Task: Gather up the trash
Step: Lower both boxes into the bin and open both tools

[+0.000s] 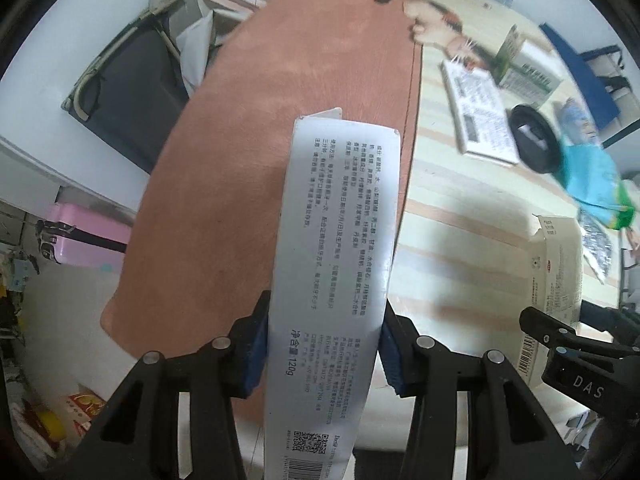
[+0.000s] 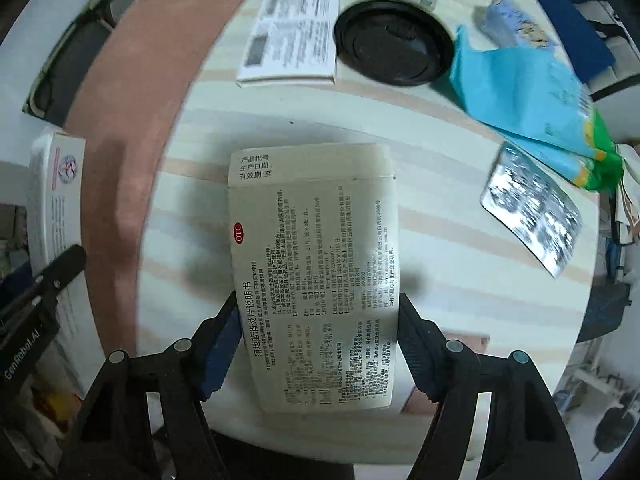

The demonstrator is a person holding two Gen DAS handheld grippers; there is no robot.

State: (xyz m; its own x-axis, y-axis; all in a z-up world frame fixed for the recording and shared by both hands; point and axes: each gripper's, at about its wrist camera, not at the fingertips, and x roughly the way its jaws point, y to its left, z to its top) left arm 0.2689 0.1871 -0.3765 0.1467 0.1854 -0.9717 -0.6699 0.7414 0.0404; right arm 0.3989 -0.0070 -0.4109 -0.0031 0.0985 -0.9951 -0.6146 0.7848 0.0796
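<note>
striped surface (image 2: 460, 280) strewn with litter. left gripper (image 1: 324, 344) jaws pinch a long white toothpaste box (image 1: 336, 240) held above it; right gripper (image 2: 316, 344) jaws clamp a cream medicine box (image 2: 316, 264). both cartons look light, crushable cardboard: grip gently across the narrow sides.

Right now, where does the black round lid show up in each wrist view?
Left wrist view: the black round lid lies on the striped table at the right, just right of the printed leaflet.
Right wrist view: the lid sits at top centre, right of the leaflet.
Shared landmark: the blue-green bag beside it.
</note>
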